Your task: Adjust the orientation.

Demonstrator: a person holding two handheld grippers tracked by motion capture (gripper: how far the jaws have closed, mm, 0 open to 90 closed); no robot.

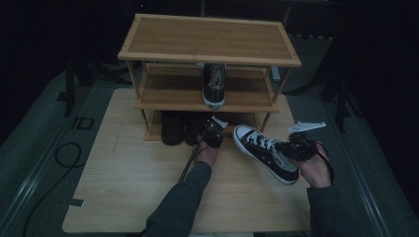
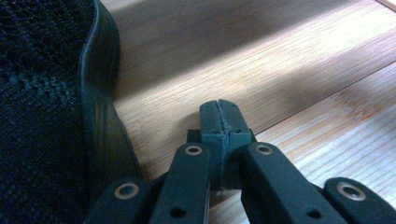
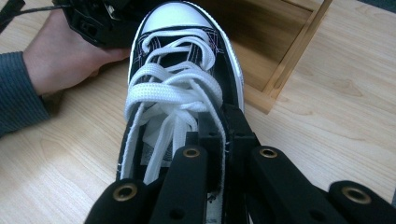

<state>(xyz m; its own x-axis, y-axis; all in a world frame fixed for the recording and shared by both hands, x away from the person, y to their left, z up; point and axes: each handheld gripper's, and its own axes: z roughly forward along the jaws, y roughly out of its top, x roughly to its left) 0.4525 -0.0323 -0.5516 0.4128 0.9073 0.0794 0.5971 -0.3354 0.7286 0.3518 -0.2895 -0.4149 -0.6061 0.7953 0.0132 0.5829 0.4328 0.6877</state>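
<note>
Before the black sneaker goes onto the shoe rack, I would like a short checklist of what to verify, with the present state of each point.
1. Right gripper holds the sneaker: ok, jaws clamp the side wall of its collar.
2. Grip is firm enough for the lift: cannot tell, only a thin edge of canvas is pinched.
3. Free place on the middle shelf: ok, open wood beside the single sneaker standing there.
4. Toe points toward the shoe rack: ok.
5. Left gripper is out of the path: not ok, it is shut at the bottom shelf beside the dark shoes, close to the sneaker's toe.
6. Laces hang loose: ok, they lie on the tongue.
</note>
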